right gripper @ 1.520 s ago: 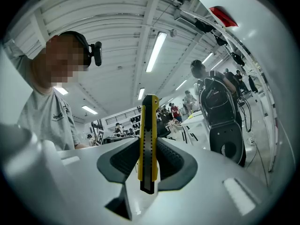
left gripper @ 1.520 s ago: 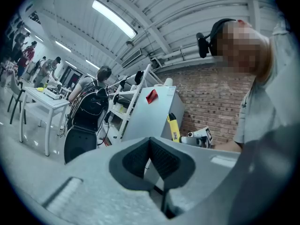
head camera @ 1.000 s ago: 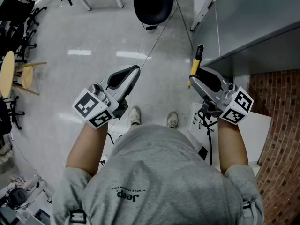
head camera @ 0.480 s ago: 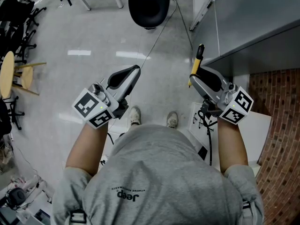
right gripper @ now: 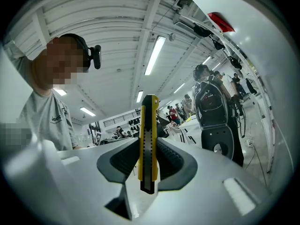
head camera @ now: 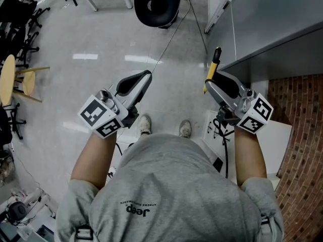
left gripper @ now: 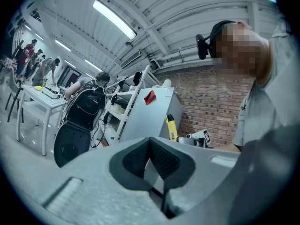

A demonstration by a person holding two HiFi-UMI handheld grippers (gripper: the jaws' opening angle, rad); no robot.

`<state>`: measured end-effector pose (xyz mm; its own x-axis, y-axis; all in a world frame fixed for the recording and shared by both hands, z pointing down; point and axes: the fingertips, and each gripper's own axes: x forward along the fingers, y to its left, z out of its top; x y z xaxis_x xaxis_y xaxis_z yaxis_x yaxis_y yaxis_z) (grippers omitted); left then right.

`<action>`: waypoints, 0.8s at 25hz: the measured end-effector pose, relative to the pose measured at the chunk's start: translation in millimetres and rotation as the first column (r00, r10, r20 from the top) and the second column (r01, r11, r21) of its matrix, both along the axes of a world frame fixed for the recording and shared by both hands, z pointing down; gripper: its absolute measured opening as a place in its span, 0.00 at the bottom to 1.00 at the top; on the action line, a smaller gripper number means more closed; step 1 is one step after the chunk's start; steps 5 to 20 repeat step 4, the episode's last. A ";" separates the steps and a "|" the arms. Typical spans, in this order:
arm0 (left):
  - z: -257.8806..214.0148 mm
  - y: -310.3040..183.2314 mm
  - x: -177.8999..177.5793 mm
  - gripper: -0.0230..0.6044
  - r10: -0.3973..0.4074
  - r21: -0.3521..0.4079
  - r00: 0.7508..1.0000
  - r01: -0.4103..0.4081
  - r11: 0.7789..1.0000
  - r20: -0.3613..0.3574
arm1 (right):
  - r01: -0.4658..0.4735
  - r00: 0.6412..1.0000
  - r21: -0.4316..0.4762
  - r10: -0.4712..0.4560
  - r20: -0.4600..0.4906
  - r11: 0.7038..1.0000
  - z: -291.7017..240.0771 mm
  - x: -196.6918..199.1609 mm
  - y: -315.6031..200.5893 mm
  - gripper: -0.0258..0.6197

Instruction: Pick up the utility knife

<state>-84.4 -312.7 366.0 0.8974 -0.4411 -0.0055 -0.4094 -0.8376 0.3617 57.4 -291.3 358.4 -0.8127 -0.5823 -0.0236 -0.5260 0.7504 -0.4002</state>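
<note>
**Head view: knife in the right gripper, beside the bench**

Left gripper (head camera: pixel 146 74) is closed on nothing, over glossy floor (head camera: pixel 96 34). Right gripper (head camera: pixel 207 83) clamps the knife (head camera: pixel 215 59) lengthwise at mid-body, its tip jutting past the pads, just beside the grey bench (head camera: pixel 272 19). The knife is probably light, stiff and smooth-cased, so its flat sides suit a hold. The room is a busy workshop.

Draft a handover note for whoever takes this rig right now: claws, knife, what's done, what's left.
Right claw: shut on the utility knife, which is yellow and black and sticks out past the pads.
Left claw: shut, nothing in it.
Knife: in the air, over the floor beside the grey cabinet, touching no surface.
Done: the pickup.
Left: nothing of the pick itself; just keep the grip.
</note>
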 end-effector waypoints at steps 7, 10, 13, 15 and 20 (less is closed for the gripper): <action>0.4 0.3 -0.2 0.04 0.001 -0.001 1.000 -0.001 1.000 -0.003 | 0.000 1.000 0.003 0.000 -0.002 1.000 0.0 0.3 0.3 0.23; 0.4 0.3 -0.2 0.04 0.001 -0.001 1.000 -0.001 1.000 -0.003 | 0.000 1.000 0.003 0.000 -0.002 1.000 0.0 0.3 0.3 0.23; 0.4 0.3 -0.2 0.04 0.001 -0.001 1.000 -0.001 1.000 -0.003 | 0.000 1.000 0.003 0.000 -0.002 1.000 0.0 0.3 0.3 0.23; 0.4 0.3 -0.2 0.04 0.001 -0.001 1.000 -0.001 1.000 -0.003 | 0.000 1.000 0.003 0.000 -0.002 1.000 0.0 0.3 0.3 0.23; 0.4 0.3 -0.2 0.04 0.001 -0.001 1.000 -0.001 1.000 -0.003 | 0.000 1.000 0.003 0.000 -0.002 1.000 0.0 0.3 0.3 0.23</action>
